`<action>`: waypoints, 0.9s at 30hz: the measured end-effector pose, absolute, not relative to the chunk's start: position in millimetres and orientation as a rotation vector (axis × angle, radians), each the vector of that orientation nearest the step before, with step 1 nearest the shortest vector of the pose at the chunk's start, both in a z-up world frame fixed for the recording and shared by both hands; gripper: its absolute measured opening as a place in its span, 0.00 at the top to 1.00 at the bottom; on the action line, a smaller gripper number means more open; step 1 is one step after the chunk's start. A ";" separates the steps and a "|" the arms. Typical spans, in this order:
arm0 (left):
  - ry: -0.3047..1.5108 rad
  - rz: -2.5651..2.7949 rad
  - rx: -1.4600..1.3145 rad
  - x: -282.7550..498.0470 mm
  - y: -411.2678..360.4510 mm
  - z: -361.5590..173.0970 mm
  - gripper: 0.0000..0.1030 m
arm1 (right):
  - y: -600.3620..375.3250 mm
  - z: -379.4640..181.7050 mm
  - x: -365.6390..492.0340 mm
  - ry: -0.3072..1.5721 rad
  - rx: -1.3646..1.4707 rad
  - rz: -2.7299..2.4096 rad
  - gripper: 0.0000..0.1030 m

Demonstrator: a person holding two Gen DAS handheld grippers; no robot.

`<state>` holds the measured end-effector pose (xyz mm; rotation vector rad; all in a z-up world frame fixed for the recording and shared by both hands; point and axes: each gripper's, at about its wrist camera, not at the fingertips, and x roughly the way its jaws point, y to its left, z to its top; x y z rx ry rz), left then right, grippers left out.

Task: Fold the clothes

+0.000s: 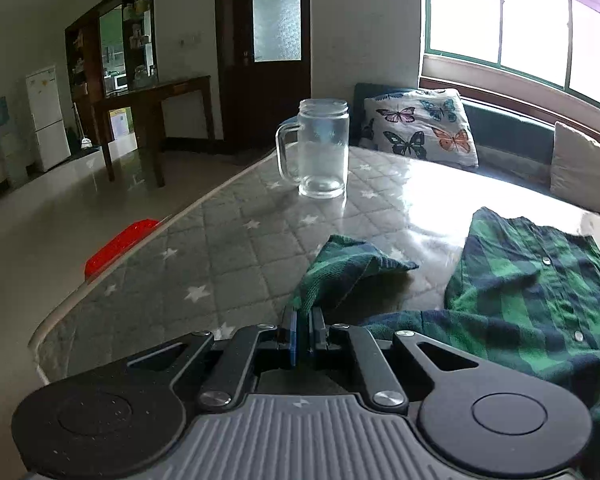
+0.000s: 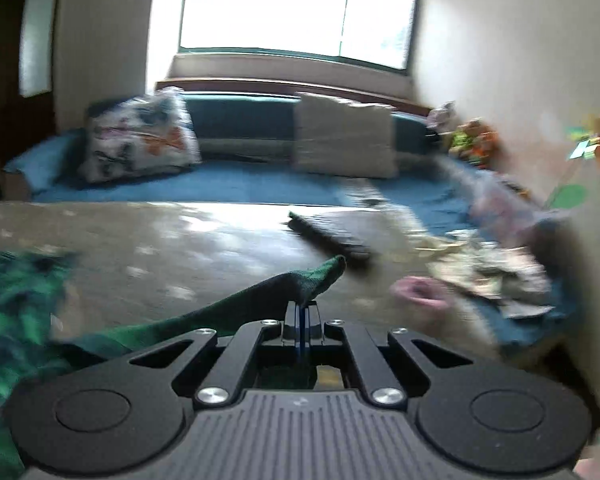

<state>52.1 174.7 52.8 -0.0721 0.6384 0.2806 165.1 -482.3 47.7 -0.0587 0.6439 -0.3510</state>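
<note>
Green plaid shirt is pinched by both clenched grippers, left gripper and right gripper, with a glass mug at twelve o'clock.

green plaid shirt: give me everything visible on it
The green and navy plaid button-up shirt looks like soft woven cotton, with small round buttons down its placket. It lies rumpled on the grey star-quilted table, not yet folded. The left gripper is shut on a corner of it, lifted off the surface; the right gripper is shut on another plain-green edge.

No readable text, label or number anywhere.
</note>
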 end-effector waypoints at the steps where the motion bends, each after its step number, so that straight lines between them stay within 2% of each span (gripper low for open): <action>1: 0.649 0.277 -0.071 48.7 175.4 50.8 0.94 | -489.0 46.1 158.3 0.659 -0.068 -0.375 0.98; 4: 0.680 0.278 -0.069 45.1 178.4 46.2 0.93 | -502.1 36.1 146.2 0.719 -0.086 -0.424 0.98; 5: 0.690 0.274 -0.064 43.2 177.9 46.0 0.90 | -506.8 31.0 143.0 0.742 -0.066 -0.432 0.98; 7: 0.695 0.269 -0.045 40.2 176.1 47.8 0.89 | -509.0 20.2 141.9 0.782 -0.075 -0.436 0.94; 9: 0.686 0.269 -0.024 37.1 175.9 53.0 0.76 | -503.7 20.2 141.4 0.767 -0.091 -0.442 0.94; 10: 0.674 0.270 -0.008 34.6 175.2 57.6 0.71 | -500.8 23.4 143.4 0.755 -0.097 -0.439 0.89; 11: 0.666 0.272 0.001 34.2 176.3 60.9 0.58 | -497.5 28.2 145.8 0.742 -0.104 -0.437 0.84; 12: 0.652 0.275 0.010 31.5 176.1 66.0 0.53 | -496.5 32.0 146.5 0.727 -0.110 -0.429 0.74; 19: 0.597 0.170 0.029 43.2 156.9 84.8 0.51 | -444.4 49.1 180.1 0.692 -0.122 -0.206 0.60; 23: 0.616 0.075 0.037 83.2 128.4 78.1 0.51 | -401.7 40.9 206.6 0.720 -0.111 -0.055 0.60; 27: 0.652 -0.003 0.044 140.0 99.4 66.5 0.51 | -363.7 29.4 233.1 0.741 -0.119 0.057 0.54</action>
